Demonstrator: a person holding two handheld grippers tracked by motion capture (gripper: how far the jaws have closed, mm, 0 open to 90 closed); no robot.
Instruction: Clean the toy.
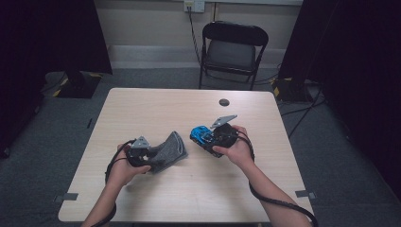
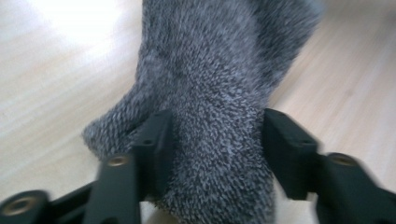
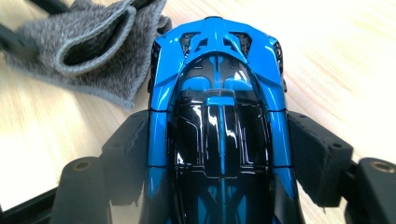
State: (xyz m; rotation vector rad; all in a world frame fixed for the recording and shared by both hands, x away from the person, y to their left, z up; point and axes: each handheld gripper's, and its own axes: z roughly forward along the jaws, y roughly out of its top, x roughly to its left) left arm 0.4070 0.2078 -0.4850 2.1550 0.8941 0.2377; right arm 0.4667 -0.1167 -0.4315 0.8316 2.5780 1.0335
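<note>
While your right tool clamps the glossy blue-and-black toy car by its flanks, both pads pressed against the body, the model is carried nose-forward just above the pale wood-grain desk. That side grip leaves roof and tail exposed, which I judge suits a wiping pass.

Your left tool stands part open around the grey knitted cloth, a soft, nubbly piece lying bunched on the desk. Its left pad touches the fabric; the right pad stands a little clear, so no firm pinch is confirmed. From the high view, the cloth sits left of centre, near the car but apart from it, with the left tool at its near end.

The cloth rests on the desk, I judge, so the jaws can gather a fold before lifting (a flat layer would slip).

No brand, label or legible writing is seen on car, cloth or tools. A black folding chair stands beyond the desk.
</note>
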